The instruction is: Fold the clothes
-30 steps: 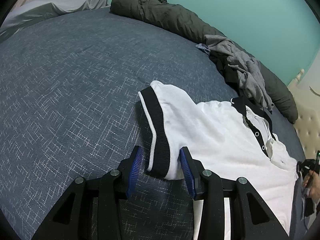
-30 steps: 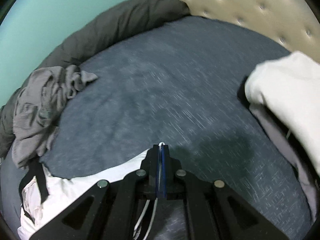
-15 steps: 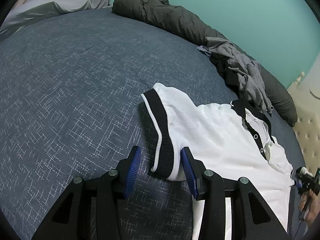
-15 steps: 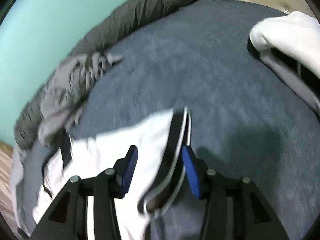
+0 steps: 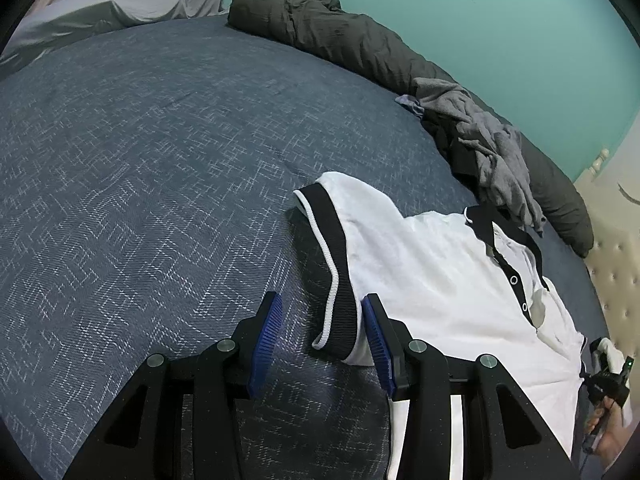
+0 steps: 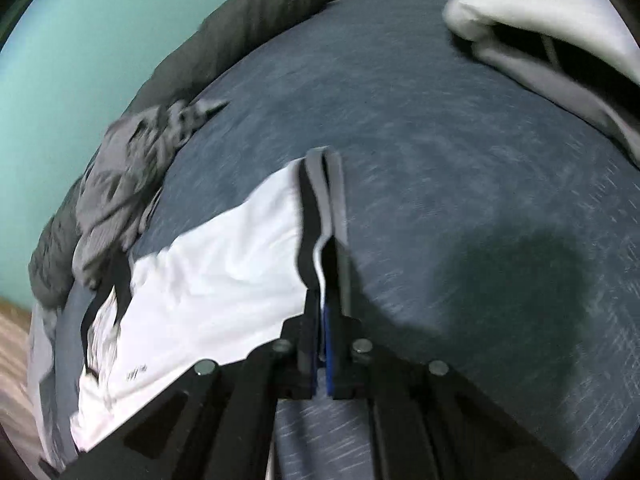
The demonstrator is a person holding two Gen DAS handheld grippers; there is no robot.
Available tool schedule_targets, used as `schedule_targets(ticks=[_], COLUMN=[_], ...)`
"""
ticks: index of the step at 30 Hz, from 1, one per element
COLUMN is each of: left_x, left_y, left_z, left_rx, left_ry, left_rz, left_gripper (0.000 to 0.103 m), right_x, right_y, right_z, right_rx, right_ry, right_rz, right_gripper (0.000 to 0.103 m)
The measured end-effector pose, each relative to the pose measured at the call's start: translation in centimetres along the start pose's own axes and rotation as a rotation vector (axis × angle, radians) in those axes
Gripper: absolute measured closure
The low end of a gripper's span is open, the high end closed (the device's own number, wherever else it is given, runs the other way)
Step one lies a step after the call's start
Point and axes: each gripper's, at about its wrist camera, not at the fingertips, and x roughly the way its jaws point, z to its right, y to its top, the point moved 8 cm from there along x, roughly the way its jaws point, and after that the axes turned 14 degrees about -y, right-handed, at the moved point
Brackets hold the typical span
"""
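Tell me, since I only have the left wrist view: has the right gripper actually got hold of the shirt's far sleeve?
Observer: Yes. In the right wrist view the right gripper has just closed on the black-trimmed sleeve cuff.
Operator: Anything lying beyond it?
Observer: A white garment sits at the far right corner of the bed.
Operator: Is it touching the shirt?
Observer: No. Bare dark bedcover separates it from the white shirt.

Bedspread [image 5: 140, 160] left of shirt [image 5: 432, 272] bare — grey clothes heap [image 5: 492, 152] crowds far edge.
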Motion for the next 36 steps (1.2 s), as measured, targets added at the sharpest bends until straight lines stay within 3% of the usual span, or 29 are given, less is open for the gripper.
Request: schedule_targets(ticks=[15, 24, 31, 34, 36], left_x=[-1.3, -0.9, 0.4, 0.8, 0.7], left_y=[1.1, 1.1, 0.3, 0.2, 0.3], left_z=[-1.5, -1.7, -1.2, -1.1, -1.3], left_rx=[-0.049, -0.043, -0.016, -0.019, -0.029], left_ry=[0.002, 0.012, 0.013, 0.009, 0.013], left_rz=[0.043, 0.027, -0.035, -0.045, -0.036], left_gripper=[0.057, 0.057, 0.057, 0.057, 0.057], right_x=[1.1, 0.1, 0.1, -0.3, -0.4], right_y=[0.2, 0.9, 1.7, 2.2, 2.4], right_z=[1.7, 2.3, 1.0, 1.9, 2.0], right_rx=[0.018, 0.020, -0.015, -0.008, -0.010], right_ry=[-0.066, -0.113, -0.129, -0.190, -0.174], right_rz=[0.021, 0.073, 0.086, 0.110, 0.096], right_gripper=[0.101, 0.101, 0.101, 0.102, 0.102])
